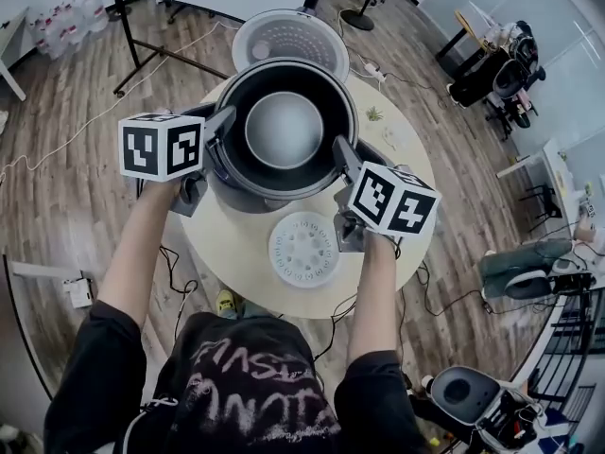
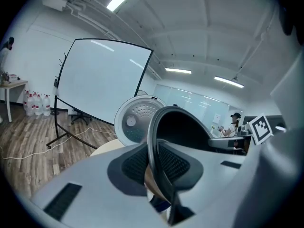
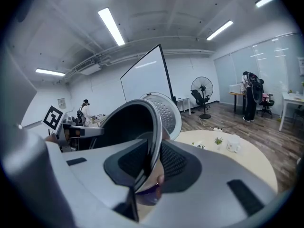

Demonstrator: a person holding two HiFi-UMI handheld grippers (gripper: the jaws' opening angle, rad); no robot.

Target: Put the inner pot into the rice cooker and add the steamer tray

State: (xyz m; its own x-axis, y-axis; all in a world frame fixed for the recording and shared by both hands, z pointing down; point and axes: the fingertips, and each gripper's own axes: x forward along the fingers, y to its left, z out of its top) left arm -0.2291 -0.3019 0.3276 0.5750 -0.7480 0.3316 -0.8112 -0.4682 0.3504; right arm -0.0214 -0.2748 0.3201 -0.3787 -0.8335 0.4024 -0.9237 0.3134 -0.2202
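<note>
Head view: reaching forward with both forearms, clamping left tongs [image 1: 219, 130] and right tongs [image 1: 342, 154] on opposite sides of the inner pot [image 1: 284, 130], bare inside, over the rice cooker [image 1: 241, 197], with lid [image 1: 290, 41] up and steamer tray [image 1: 304, 249] flat on the bench [image 1: 236, 263]. Left gripper view: nearly closed, pinching the pot's rim. Right gripper view: likewise pinching the rim.

Long ceiling tube lights [image 3: 111, 26] give bright, even, cool light, so the round surface [image 1: 236, 253] carries only faint, soft shadows and the inner pot [image 1: 284, 130] shows a dull sheen on its bottom. All three views are free of motion blur. Both gripper views bend strongly and go black at the corners, and the head view curves the floor [image 1: 76, 112] at its edges.
</note>
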